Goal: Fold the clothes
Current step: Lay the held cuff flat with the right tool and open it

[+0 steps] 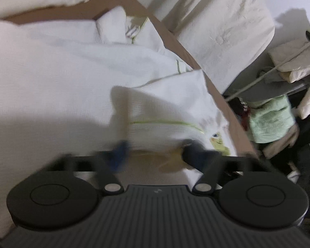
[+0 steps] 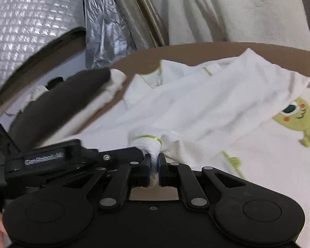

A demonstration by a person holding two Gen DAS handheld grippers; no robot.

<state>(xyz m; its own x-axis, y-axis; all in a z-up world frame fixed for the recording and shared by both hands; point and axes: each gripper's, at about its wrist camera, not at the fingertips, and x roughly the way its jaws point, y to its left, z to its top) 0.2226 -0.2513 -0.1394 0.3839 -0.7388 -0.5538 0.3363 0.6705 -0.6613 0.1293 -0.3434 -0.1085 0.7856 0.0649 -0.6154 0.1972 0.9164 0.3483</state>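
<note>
A white garment [image 1: 62, 72] with thin green piping and a green frog print [image 2: 297, 117] lies spread over a brown table [image 1: 175, 39]. My right gripper [image 2: 153, 165] is shut on a bunched white cuff [image 2: 148, 140] with a green stripe. My left gripper [image 1: 155, 153] is motion-blurred. A thick folded edge of the garment [image 1: 165, 128] fills the gap between its blue pads [image 1: 121, 150] and looks pinched there. In the right wrist view the left gripper's black body [image 2: 72, 159] reaches in from the left, its tip right beside the cuff.
A dark brown cloth on pale fabric [image 2: 51, 103] lies at the table's left. Cream bedding [image 1: 217, 31] rises beyond the far edge. Silver foil sheeting [image 2: 20, 20] hangs at the back left. Bags and a pale green cloth [image 1: 270, 119] crowd the floor to the right.
</note>
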